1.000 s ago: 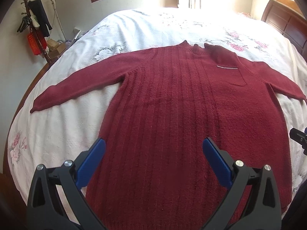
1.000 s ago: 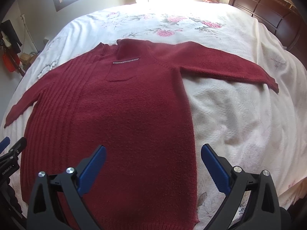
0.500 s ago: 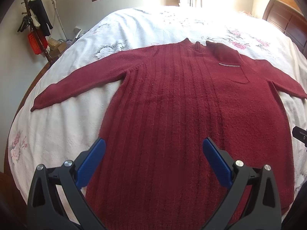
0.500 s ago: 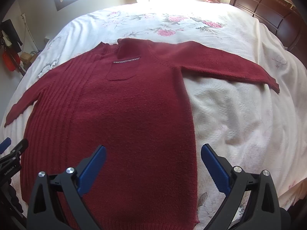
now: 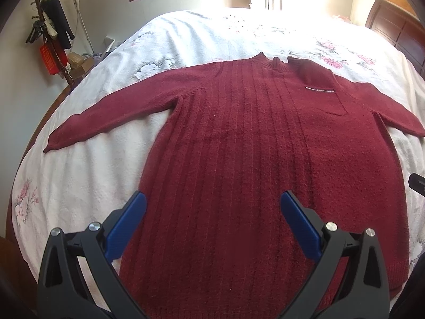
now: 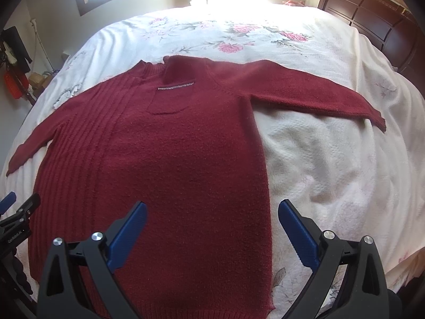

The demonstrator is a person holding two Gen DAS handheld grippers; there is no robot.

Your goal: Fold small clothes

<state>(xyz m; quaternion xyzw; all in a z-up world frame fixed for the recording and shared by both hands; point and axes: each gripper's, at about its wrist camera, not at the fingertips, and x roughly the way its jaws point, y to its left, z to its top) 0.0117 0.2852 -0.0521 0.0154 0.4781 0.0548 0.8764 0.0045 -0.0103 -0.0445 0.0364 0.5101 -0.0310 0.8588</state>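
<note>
1. A dark red sweater [image 5: 239, 159] lies flat and face up on the bed [image 5: 79, 191], collar toward the far side, hem toward the cameras.
2. Both sleeves are spread out sideways: the left sleeve [image 5: 111, 114] runs toward the bed's left edge, the right sleeve [image 6: 313, 90] reaches toward the headboard [image 6: 372, 13].
3. One half of the front is ribbed; the other is plain and carries a chest pocket [image 6: 170, 98] with a pale trim line.
4. The left gripper [image 5: 212, 204] hovers over the sweater's lower ribbed part, its blue pads [image 5: 124, 226] spread wide with nothing between them.
5. The right gripper [image 6: 212, 215] hangs over the lower plain part near the side seam, likewise spread and empty.
6. The bedspread is white with pink flowers.
7. A coat rack [image 5: 50, 34] stands by the wall on the left.
</note>
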